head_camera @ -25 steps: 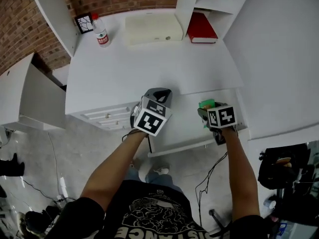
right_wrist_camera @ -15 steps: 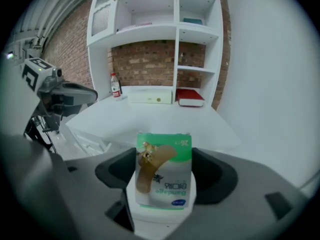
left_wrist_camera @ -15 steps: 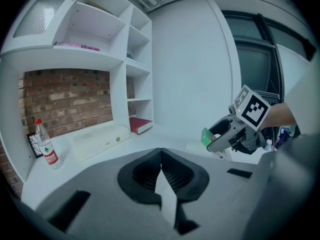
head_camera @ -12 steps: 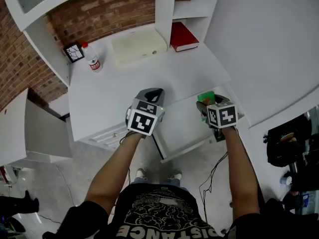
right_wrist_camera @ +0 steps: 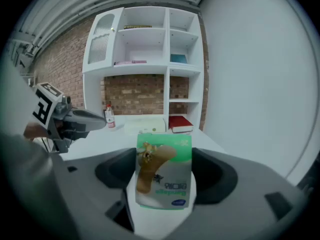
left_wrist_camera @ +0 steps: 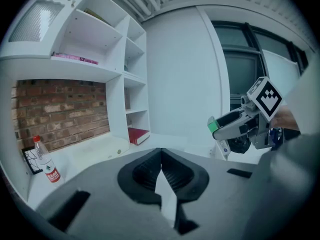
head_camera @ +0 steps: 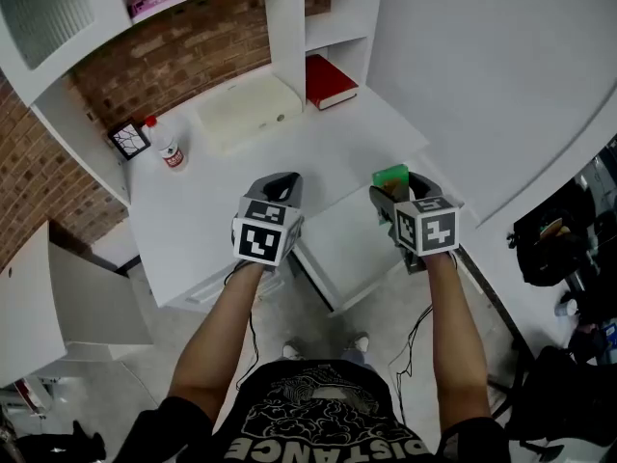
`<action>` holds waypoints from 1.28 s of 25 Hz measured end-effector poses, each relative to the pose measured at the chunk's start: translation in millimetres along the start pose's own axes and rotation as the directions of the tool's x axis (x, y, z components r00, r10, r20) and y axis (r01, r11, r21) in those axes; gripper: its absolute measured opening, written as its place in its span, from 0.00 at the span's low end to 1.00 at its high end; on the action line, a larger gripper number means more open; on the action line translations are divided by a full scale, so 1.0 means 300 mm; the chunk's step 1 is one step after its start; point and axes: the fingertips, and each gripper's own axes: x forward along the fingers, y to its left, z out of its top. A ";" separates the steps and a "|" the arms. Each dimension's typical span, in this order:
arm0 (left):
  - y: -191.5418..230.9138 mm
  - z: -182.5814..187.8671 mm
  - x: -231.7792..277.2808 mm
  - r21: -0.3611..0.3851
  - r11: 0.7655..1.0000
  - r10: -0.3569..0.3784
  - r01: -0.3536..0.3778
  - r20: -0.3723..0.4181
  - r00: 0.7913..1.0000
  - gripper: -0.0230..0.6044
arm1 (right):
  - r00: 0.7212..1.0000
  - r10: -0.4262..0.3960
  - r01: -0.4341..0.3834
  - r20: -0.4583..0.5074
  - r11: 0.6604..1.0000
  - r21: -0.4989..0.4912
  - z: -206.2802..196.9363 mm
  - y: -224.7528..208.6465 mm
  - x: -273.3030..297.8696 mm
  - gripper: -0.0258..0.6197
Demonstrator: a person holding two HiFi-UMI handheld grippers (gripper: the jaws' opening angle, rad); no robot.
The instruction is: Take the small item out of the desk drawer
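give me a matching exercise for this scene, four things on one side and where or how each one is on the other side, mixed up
Things
1. red book
2. bottle
3. green box
4. left gripper

Places or states
a. shut, with nothing in it
b. held in the right gripper
c. lying flat in the bottom shelf compartment
d. standing upright on the desk near the brick wall

Pairs: 1-c, 2-d, 3-b, 4-a
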 end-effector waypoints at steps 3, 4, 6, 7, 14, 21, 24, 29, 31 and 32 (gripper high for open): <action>0.012 0.008 -0.026 0.014 1.000 -0.016 0.016 0.011 1.000 0.05 | 0.999 -0.018 0.017 0.046 1.000 0.014 0.026 0.042 -0.031 0.57; 0.017 0.010 -0.035 0.019 1.000 -0.021 0.020 0.015 1.000 0.05 | 0.998 -0.025 0.024 0.059 1.000 0.019 0.032 0.053 -0.041 0.57; 0.029 0.014 -0.049 0.026 0.999 -0.028 0.027 0.022 0.999 0.05 | 0.996 -0.046 0.044 0.082 0.999 0.027 0.044 0.069 -0.062 0.57; 0.034 0.013 -0.053 0.028 0.999 -0.032 0.031 0.024 0.999 0.05 | 0.994 -0.060 0.057 0.092 0.998 0.030 0.049 0.072 -0.074 0.57; 0.033 -0.007 -0.061 0.030 0.997 -0.068 0.067 0.025 0.997 0.05 | 0.980 -0.142 0.136 0.142 0.989 0.049 0.064 0.079 -0.131 0.57; 0.029 -0.013 -0.057 0.043 0.996 -0.081 0.079 0.037 0.996 0.05 | 0.970 -0.179 0.172 0.163 0.984 0.054 0.067 0.082 -0.161 0.57; 0.026 -0.010 -0.056 0.045 0.995 -0.086 0.084 0.046 0.995 0.05 | 0.969 -0.183 0.176 0.167 0.983 0.052 0.072 0.082 -0.167 0.57; 0.021 -0.008 -0.070 0.043 0.995 -0.089 0.087 0.036 0.995 0.05 | 0.968 -0.183 0.178 0.170 0.983 0.042 0.082 0.091 -0.172 0.57; 0.019 -0.005 -0.073 0.040 0.995 -0.090 0.089 0.035 0.995 0.05 | 0.969 -0.180 0.177 0.171 0.984 0.037 0.086 0.094 -0.173 0.57; 0.018 -0.004 -0.074 0.039 0.995 -0.091 0.090 0.034 0.995 0.05 | 0.969 -0.180 0.177 0.171 0.984 0.036 0.086 0.094 -0.173 0.57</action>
